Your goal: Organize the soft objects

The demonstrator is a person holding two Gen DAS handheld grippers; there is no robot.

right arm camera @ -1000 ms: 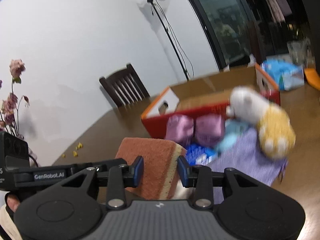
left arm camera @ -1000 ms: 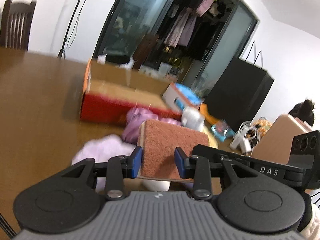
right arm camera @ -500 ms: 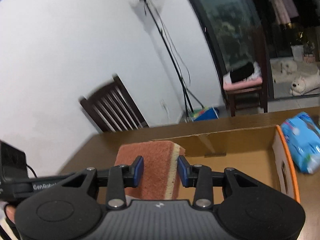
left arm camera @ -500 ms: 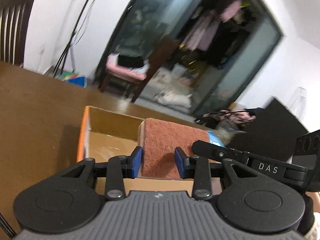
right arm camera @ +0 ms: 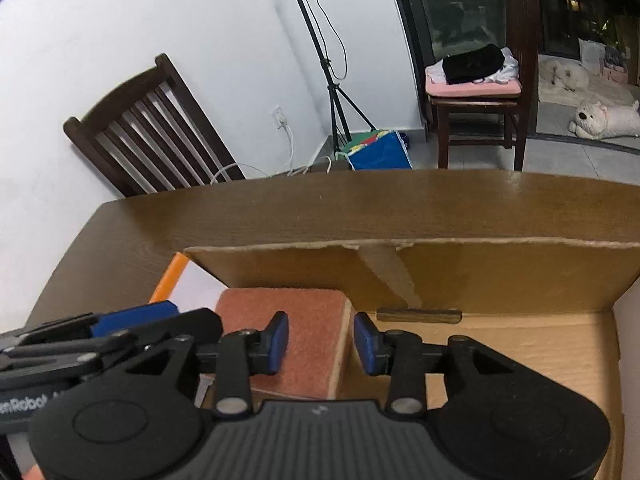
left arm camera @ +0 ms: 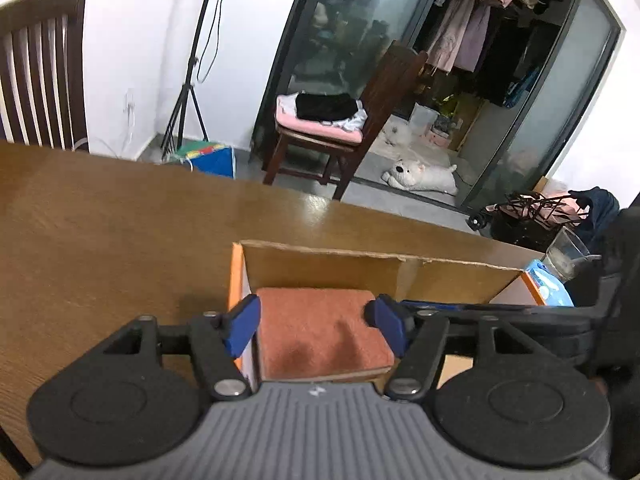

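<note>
Sponge (left arm camera: 320, 330) now boxed, left gripper (left arm camera: 316, 324) opening.

sponge (left arm camera: 320, 330): its near end is hidden under the left tongs' (left arm camera: 316, 326) grey body; its underside is unseen, so contact with the box floor cannot be told.
right tongs (right arm camera: 321, 342): whether the blue pads press the sponge's sides cannot be told.
cardboard box (right arm camera: 480, 268): right wall cut off by the right wrist picture's edge; near wall hidden behind the tongs.
blue packet (left arm camera: 548, 288): partly covered by a dark arm.
glass (left arm camera: 566, 258): contents too unclear.
worktop (left arm camera: 100, 220): cut off left.
</note>
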